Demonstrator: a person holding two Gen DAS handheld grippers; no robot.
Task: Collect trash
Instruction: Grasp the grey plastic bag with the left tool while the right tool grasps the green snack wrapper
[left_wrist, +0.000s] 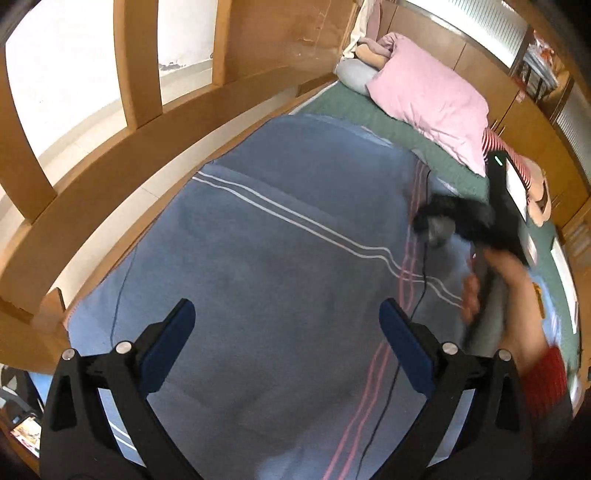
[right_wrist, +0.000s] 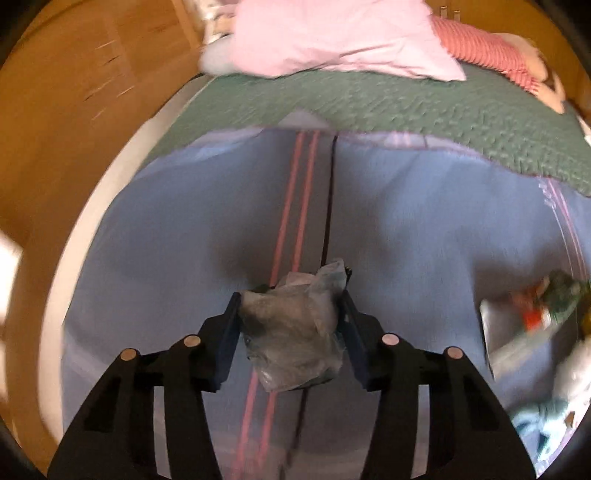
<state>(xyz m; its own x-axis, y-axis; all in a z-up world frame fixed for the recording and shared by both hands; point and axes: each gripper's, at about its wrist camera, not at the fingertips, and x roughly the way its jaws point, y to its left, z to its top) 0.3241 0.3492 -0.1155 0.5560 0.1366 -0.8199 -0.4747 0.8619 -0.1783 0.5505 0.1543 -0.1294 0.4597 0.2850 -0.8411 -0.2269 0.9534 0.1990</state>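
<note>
Rt gripper (right_wrist: 290, 325) clamping a crumpled clear plastic bag (right_wrist: 291, 332), both blue pads pressing its sides, bag bulging out in front of and behind the pads. Pointing steeply down over the blue blanket (right_wrist: 424, 229); whether bag is touching the blanket or hanging just above it: can't tell, view blurred. Sitting right over the pink stripes (right_wrist: 295, 206) and a thin black cable (right_wrist: 328, 206) running along the blanket beside them.

Lt gripper (left_wrist: 288, 332) standing wide open, nothing between the pads, hovering over the same blanket, pointing down at bare fabric. White double stripe (left_wrist: 295, 218) crossing the blanket ahead of it.

In lt view, seeing rt gripper as a blurred black shape at right, near the pink stripes, w/ greyish bag barely showing under it. Person's hand (left_wrist: 506, 288) gripping its handle, red striped sleeve cuff (left_wrist: 546, 373) behind.

Green quilted cover (right_wrist: 388, 107) lying beyond the blanket's far edge. Pink pillow (right_wrist: 332, 37) resting on it at the head end, red-white striped soft item (right_wrist: 480, 55) just beside the pillow. Wooden bed rail (left_wrist: 147, 147) curving along the blanket's left side in lt view.

More clutter at the right edge of rt view: a colourful wrapper or packet (right_wrist: 535, 314) on the blanket, well apart from the held bag, too blurred to id; light-blue crumpled item (right_wrist: 535, 421) nearer the camera
</note>
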